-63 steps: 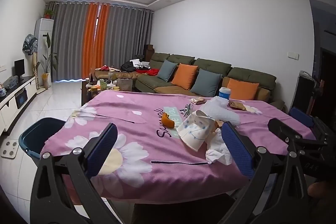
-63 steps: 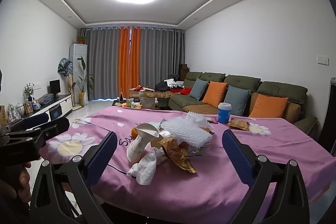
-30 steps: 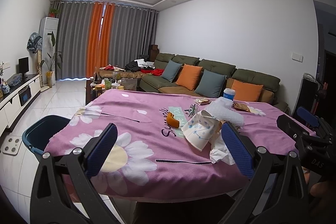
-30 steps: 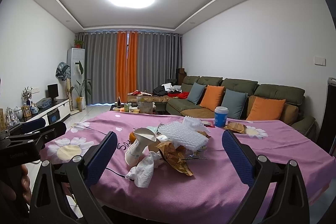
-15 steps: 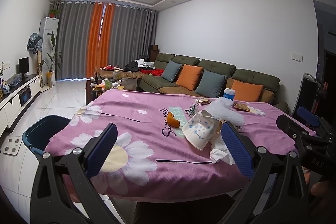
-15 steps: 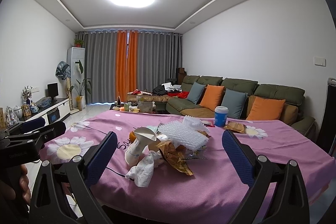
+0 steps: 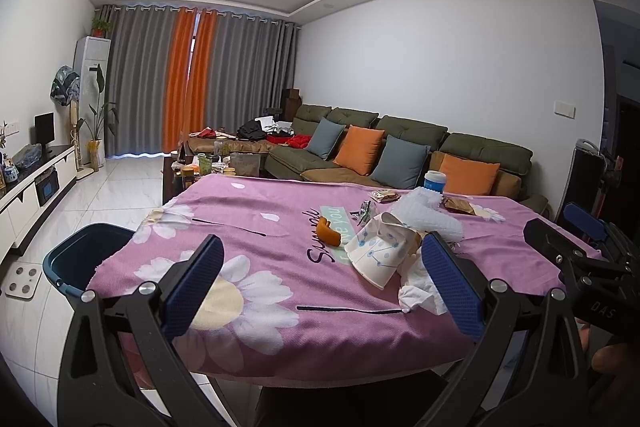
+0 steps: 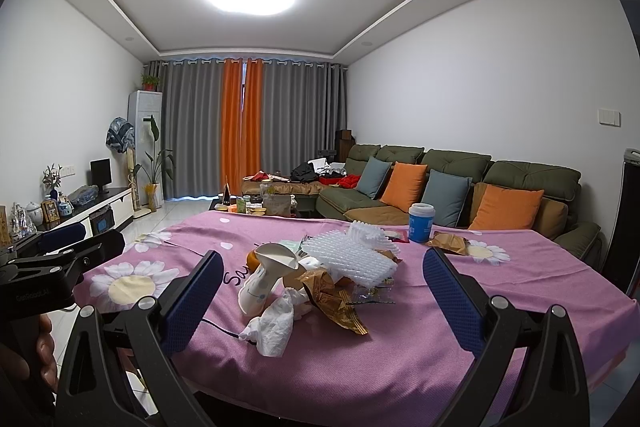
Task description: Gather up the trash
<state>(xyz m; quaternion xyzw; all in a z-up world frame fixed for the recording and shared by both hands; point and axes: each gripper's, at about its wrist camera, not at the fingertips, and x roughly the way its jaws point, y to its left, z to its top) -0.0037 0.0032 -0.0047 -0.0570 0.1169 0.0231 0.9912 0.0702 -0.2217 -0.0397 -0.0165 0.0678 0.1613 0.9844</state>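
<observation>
A heap of trash lies mid-table on the pink flowered cloth (image 7: 248,227): a crushed white paper cup (image 7: 378,257), crumpled tissue (image 8: 276,323), a gold foil wrapper (image 8: 332,297), white bubble foam (image 8: 352,257) and an orange peel (image 7: 329,233). A dark blue bin (image 7: 80,261) stands on the floor at the table's left corner. My left gripper (image 7: 320,283) is open and empty, short of the table's near edge. My right gripper (image 8: 320,303) is open and empty, facing the heap from the near edge.
A blue and white cup (image 8: 421,223) and a brown wrapper (image 8: 448,243) sit at the table's far side. A green sofa (image 8: 460,187) with cushions runs along the right wall. A cluttered coffee table (image 7: 216,163) is beyond the table. A TV cabinet (image 7: 32,183) lines the left wall.
Both grippers have stayed open and nearly still; the views rose slightly a second or two ago and the heap has not moved.
</observation>
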